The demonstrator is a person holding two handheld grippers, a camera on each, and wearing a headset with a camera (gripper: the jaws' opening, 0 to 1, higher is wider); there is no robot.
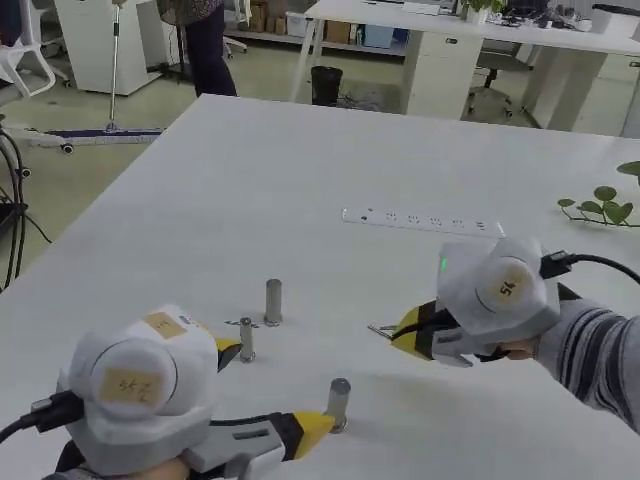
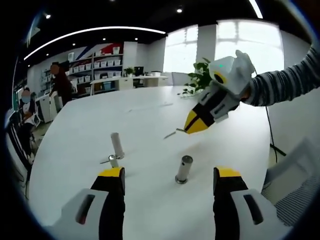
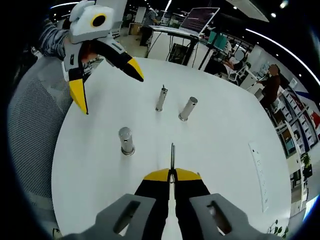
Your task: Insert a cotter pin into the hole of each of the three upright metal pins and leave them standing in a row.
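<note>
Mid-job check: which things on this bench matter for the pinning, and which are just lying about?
Job: far pin, middle pin, near pin, cotter pin shut in right tongs, open left tongs.
Lying about: power strip, plant.

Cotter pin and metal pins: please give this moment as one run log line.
right gripper: shut on cotter pin | left gripper: open, facing nearest metal pin | three metal pins: upright

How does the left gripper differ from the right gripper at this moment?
The left gripper has its fingers wide open; the right gripper has them shut. The left gripper holds nothing; the right gripper holds a cotter pin. Both are yellow at the tips.
</note>
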